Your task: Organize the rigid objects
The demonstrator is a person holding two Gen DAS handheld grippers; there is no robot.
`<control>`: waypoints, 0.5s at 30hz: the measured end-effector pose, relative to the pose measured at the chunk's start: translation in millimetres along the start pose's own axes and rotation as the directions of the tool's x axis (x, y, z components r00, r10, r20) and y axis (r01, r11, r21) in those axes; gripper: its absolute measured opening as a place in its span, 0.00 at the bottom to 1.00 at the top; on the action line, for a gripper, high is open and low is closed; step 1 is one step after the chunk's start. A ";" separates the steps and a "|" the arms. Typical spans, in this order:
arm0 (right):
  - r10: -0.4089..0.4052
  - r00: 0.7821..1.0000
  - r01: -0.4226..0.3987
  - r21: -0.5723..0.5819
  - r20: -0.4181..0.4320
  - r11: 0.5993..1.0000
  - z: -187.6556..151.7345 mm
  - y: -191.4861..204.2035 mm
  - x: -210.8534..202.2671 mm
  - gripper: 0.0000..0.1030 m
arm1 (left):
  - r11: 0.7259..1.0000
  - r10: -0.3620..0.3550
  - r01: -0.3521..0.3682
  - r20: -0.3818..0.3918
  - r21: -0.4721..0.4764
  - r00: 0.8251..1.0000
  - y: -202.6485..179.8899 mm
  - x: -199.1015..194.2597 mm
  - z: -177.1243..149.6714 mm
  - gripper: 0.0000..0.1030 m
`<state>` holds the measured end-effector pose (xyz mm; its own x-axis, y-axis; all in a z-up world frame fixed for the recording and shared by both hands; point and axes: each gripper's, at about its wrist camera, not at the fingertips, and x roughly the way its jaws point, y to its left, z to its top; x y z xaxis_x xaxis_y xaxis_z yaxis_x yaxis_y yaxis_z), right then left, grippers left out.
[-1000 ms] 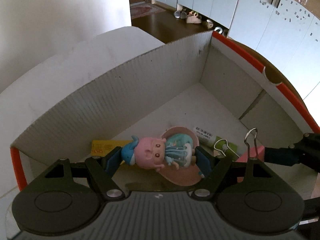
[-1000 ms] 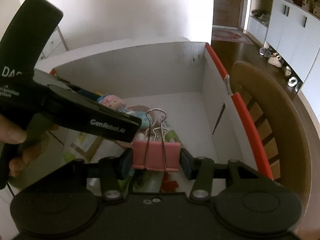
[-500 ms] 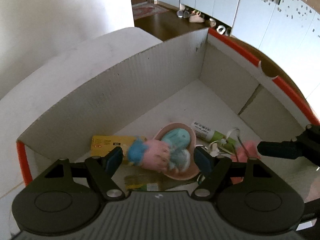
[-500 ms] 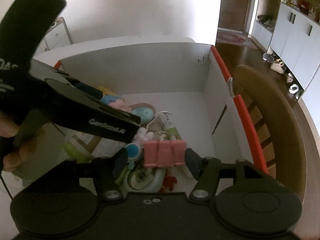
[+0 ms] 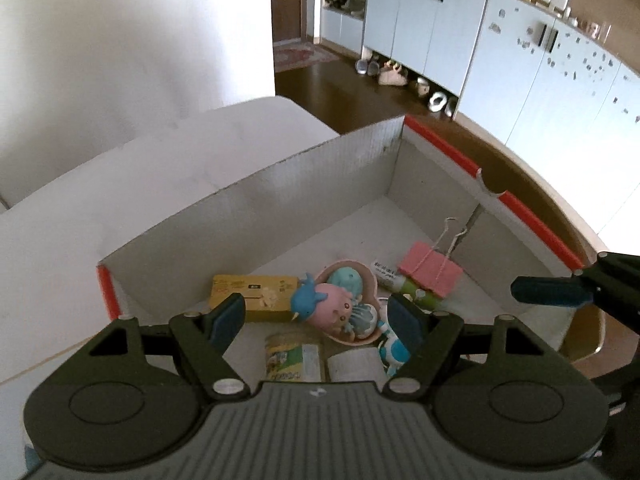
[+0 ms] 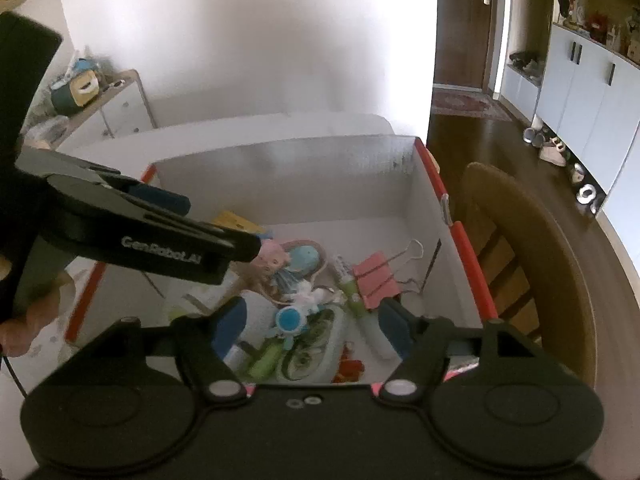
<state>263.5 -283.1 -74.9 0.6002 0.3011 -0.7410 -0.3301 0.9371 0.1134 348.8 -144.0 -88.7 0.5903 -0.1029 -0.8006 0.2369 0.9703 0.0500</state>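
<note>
Both hand-held grippers stand open and hold nothing: the left hand-held gripper hangs above the pink and blue toy figure. The jaws of the right hand-held gripper have just been opening, and the pink metal binder clip lies in the white cardboard box with red edges. The risk, I think, is a finger catching the box wall, or the loose pile shifting. The box stands on a white table, beside a wooden chair, in a room with pale blue cabinets.

both grippers are matte black plastic. the left gripper has two round discs on its body, a ribbed grey panel between them, silver screws at the finger pivots and dark blue pads. the right gripper is built alike, with a smooth black centre, two small washers, and pink edging. white "genrobot.ai" lettering marks the left gripper's side.
</note>
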 end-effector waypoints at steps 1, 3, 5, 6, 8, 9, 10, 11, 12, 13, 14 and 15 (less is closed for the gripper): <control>0.001 1.000 -0.001 0.003 0.008 1.000 -0.7 1.1 -3.8 0.72 | 1.000 -0.004 0.004 0.009 -0.004 1.000 1.9 -4.5 -0.8 0.76; 0.005 1.000 -0.005 0.007 0.026 1.000 -1.1 4.3 -11.7 0.74 | 1.000 -0.017 0.017 0.028 -0.008 0.999 5.2 -14.5 -3.1 0.76; 0.006 0.999 -0.007 0.011 0.045 1.000 -0.4 7.7 -18.8 0.76 | 1.000 -0.026 0.027 0.052 -0.012 0.998 8.9 -26.5 -7.4 0.76; 0.006 0.999 -0.007 0.016 0.053 1.000 -0.1 8.6 -21.9 0.77 | 0.999 -0.031 0.032 0.060 -0.014 0.998 10.8 -31.3 -8.8 0.76; 0.006 0.997 -0.008 0.020 0.074 1.000 0.7 12.2 -28.8 0.80 | 0.999 -0.046 0.048 0.085 -0.015 0.995 14.6 -43.0 -12.8 0.76; 0.001 0.996 -0.003 0.019 0.086 1.000 0.1 14.9 -32.1 0.82 | 0.999 -0.050 0.051 0.094 -0.012 0.994 16.1 -47.3 -15.2 0.76; -0.001 0.995 0.000 0.019 0.097 1.000 -1.0 18.8 -35.8 0.83 | 0.999 -0.052 0.053 0.106 -0.008 0.993 17.4 -51.7 -16.2 0.76; 0.000 0.995 -0.002 0.021 0.104 1.000 -2.3 21.0 -38.3 0.83 | 0.998 -0.055 0.056 0.121 -0.005 0.991 18.9 -58.1 -19.1 0.76; 0.002 0.994 -0.004 0.023 0.111 1.000 -3.4 23.5 -41.6 0.84 | 0.998 -0.064 0.065 0.131 -0.004 0.989 20.9 -63.8 -22.2 0.76; 0.000 0.993 -0.003 0.025 0.118 1.000 -4.3 25.4 -44.7 0.84 | 0.997 -0.078 0.079 0.141 -0.005 0.987 23.6 -69.4 -25.3 0.76; -0.002 0.992 -0.002 0.029 0.125 1.000 -5.0 28.1 -47.4 0.85 | 0.996 -0.088 0.090 0.150 -0.004 0.985 25.4 -73.0 -28.2 0.76; 0.000 0.991 -0.004 0.034 0.133 0.999 -5.7 29.6 -50.3 0.86 | 0.996 -0.092 0.094 0.162 -0.002 0.983 27.4 -78.3 -31.8 0.78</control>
<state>219.3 -271.5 -38.0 0.6918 0.3215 -0.6466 -0.3075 0.9413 0.1390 284.5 -102.4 -43.6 0.6828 -0.2261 -0.6947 0.2895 0.9568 -0.0269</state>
